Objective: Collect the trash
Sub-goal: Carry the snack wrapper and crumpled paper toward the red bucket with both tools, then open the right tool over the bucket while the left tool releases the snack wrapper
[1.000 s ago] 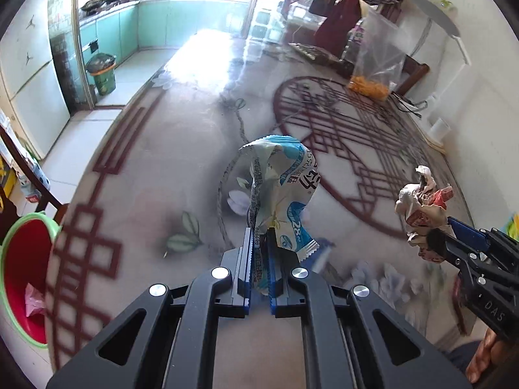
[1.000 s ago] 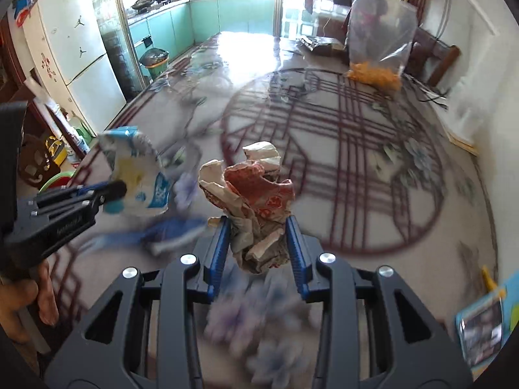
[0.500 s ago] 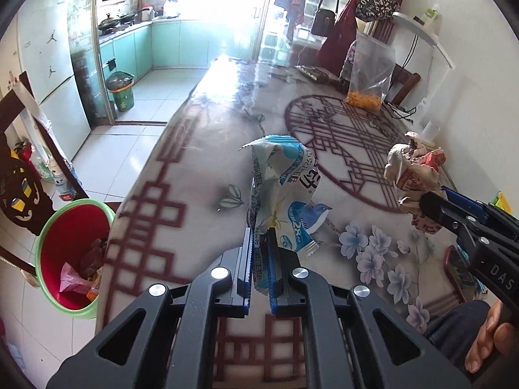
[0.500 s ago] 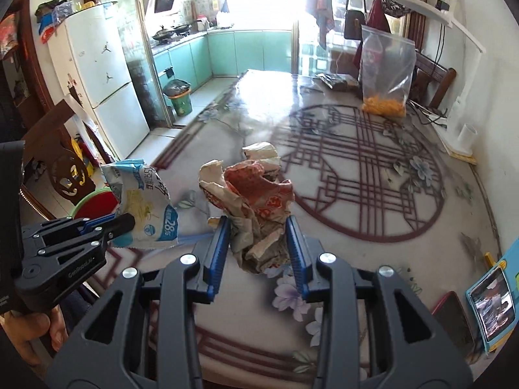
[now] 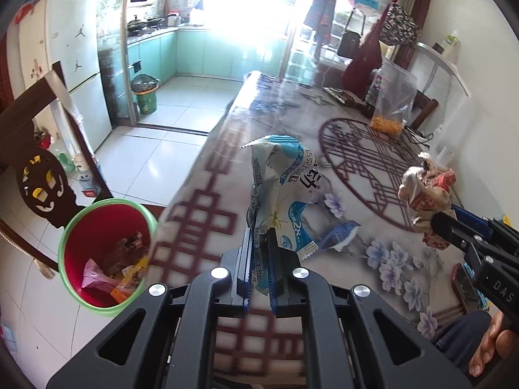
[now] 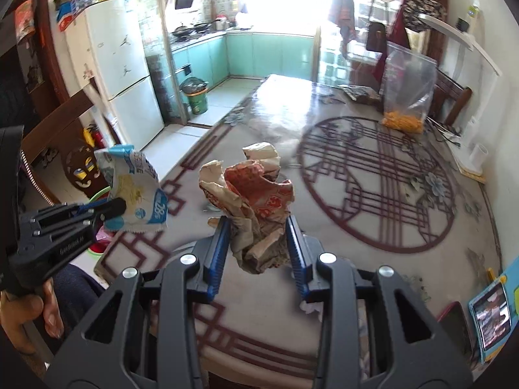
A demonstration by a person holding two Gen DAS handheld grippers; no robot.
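From the left wrist view, the left gripper (image 5: pixel 259 243) is clamped tight on the bottom edge of a blue-and-white snack wrapper (image 5: pixel 280 188), which stands up limp above the jaws. A thin pinch suits it, I think: the film is flat and light, so only a squeezed edge will keep it from slipping. The wrapper hangs clear above the table (image 5: pixel 201 214), near the table's left edge. Down on the floor just beside that edge sits the red bin with a green rim (image 5: pixel 107 253), already holding a few bright packets. It is placed within easy reach of the table, so my guess is the wrapper is headed there. At the right of this view the right gripper (image 5: pixel 438 223) carries a crumpled paper ball (image 5: pixel 425 191), likewise lifted off the tabletop.

From the right wrist view, the right gripper (image 6: pixel 258 240) has its blue pads pressed on both sides of the crumpled paper ball (image 6: pixel 256 201). The jaws stand partway apart because the wad is bulky and springy; they grip it at its lower half so most of it sticks up in plain sight. The left gripper (image 6: pixel 110 209) shows at the left with the snack wrapper (image 6: pixel 133 188) pinched in it, and a sliver of the bin's green rim (image 6: pixel 100 194) peeks out behind it. A clear plastic bag with orange bits (image 6: pixel 405 97) stands at the table's far end, well apart from both loads.
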